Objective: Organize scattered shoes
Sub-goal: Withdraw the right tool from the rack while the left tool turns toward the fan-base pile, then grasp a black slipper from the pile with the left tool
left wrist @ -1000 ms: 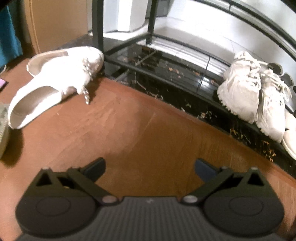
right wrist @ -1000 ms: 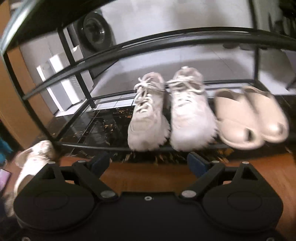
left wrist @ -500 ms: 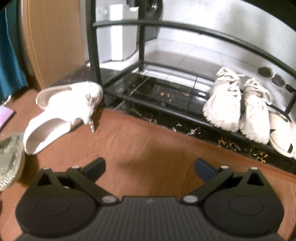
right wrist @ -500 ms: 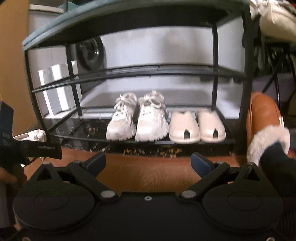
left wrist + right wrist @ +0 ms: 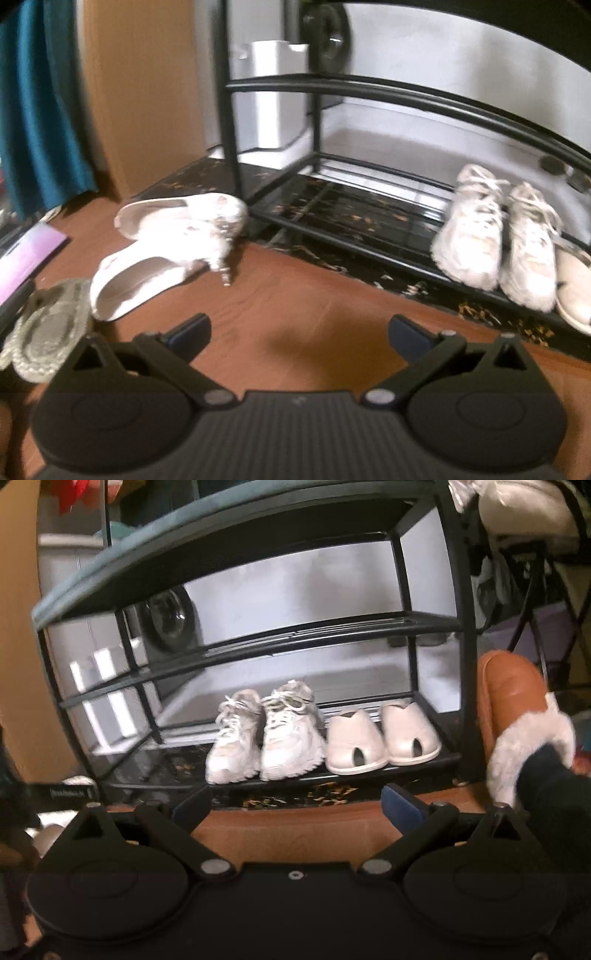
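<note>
While two white slip-on flats with beaded trim [image 5: 173, 240] lie loose on the brown wooden floor [image 5: 314, 302], one leaning across the other just left of the black metal shoe rack [image 5: 332, 206], four shoes already sit on the rack's bottom shelf. These are a pair of white lace-up sneakers [image 5: 266, 734] side by side, toes toward the near edge, and a pair of cream slip-on clogs [image 5: 384, 738] just to their right. One silvery woven insole or sandal [image 5: 48, 332] lies on the floor near the left edge, touching the nearer flat. The rack's two upper shelves carry nothing that shows. The left gripper [image 5: 299, 332] hovers over bare floor, its two fingers spread wide with nothing between them; the right gripper [image 5: 295, 801] faces the rack, likewise spread and empty. At far right stands a tan leather boot with a white fleece cuff [image 5: 517, 716], worn on a dark-clad leg. A teal curtain [image 5: 37, 110] hangs at far left.
</note>
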`<action>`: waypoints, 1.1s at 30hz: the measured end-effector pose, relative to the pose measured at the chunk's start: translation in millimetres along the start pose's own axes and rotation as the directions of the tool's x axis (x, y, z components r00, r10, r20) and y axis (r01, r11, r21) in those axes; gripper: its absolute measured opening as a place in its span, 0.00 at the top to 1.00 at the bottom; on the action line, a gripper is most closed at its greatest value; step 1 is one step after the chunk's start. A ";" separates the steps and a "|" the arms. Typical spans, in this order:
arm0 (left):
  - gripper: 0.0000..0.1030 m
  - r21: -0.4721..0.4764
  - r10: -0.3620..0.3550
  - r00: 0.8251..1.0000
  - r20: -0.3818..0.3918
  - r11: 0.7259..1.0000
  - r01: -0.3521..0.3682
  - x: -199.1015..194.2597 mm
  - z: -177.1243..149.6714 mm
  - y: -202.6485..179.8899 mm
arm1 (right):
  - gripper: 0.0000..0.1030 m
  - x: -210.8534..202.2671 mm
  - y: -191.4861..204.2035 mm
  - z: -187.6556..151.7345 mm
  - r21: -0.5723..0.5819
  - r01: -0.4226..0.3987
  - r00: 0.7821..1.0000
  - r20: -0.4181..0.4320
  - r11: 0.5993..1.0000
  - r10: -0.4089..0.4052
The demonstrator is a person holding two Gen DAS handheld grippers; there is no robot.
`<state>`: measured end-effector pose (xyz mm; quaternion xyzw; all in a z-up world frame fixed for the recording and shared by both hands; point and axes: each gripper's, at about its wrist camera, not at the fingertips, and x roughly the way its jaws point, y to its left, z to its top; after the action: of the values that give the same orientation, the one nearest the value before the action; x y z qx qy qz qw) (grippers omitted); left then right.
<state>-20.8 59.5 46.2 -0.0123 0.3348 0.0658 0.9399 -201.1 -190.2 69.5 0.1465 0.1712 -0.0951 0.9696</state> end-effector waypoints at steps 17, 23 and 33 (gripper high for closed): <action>0.01 -0.153 0.318 0.915 0.250 0.946 -0.287 -30.4 46.2 138.5 | 0.03 -29.2 32.3 16.4 0.165 -0.274 0.962 0.067 0.948 0.266; 0.01 -0.544 0.360 0.933 0.007 0.784 -0.298 -77.0 -14.1 262.1 | 0.03 -58.4 113.2 43.6 0.201 -0.550 0.834 0.085 0.810 0.545; 0.01 -0.343 0.551 0.832 -0.058 0.772 -0.535 -122.2 -63.4 323.7 | 0.03 -60.6 174.2 20.9 0.156 -0.642 0.748 -0.086 0.751 0.658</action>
<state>-197.0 361.9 80.9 -0.0779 0.2855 0.3919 0.8711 -209.9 -25.1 153.8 0.2592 0.1691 0.2487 0.9178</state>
